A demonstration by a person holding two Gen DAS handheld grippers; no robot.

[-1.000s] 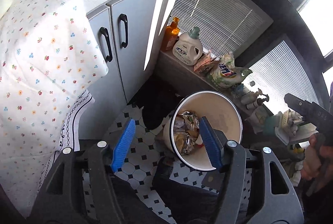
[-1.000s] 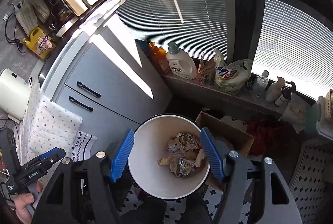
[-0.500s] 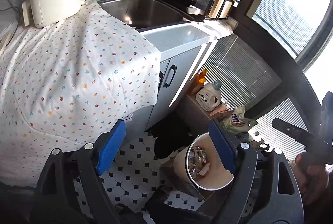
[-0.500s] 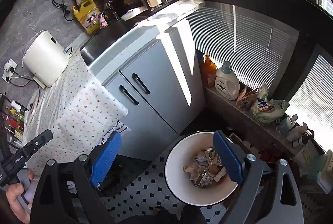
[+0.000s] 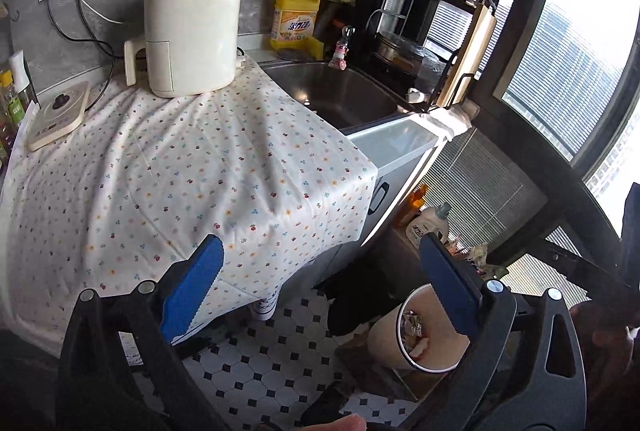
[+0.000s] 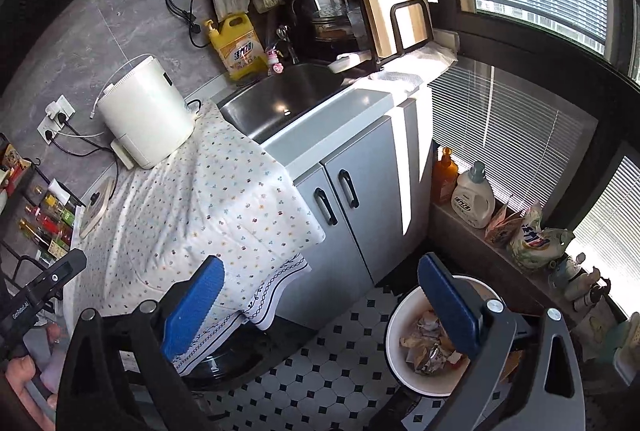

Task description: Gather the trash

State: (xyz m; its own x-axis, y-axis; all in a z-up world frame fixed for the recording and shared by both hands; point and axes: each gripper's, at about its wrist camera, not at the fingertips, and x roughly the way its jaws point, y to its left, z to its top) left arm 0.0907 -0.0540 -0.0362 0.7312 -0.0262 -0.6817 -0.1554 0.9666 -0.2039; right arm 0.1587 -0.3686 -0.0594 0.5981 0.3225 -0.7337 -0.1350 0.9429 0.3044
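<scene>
Both grippers, left gripper (image 5: 320, 287) and right gripper (image 6: 318, 301), have just been opening and hold nothing. White bin (image 6: 394, 335) stands upright on the floor, mouth up, crumpled trash (image 6: 426, 347) inside.

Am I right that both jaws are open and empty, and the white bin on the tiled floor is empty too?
Not quite. The white bin is not empty: the right wrist view shows crumpled wrappers lying inside it. The rest holds: the left gripper and right gripper have just been opening, nothing between their jaws, and the bin stands on the tiled floor.
</scene>
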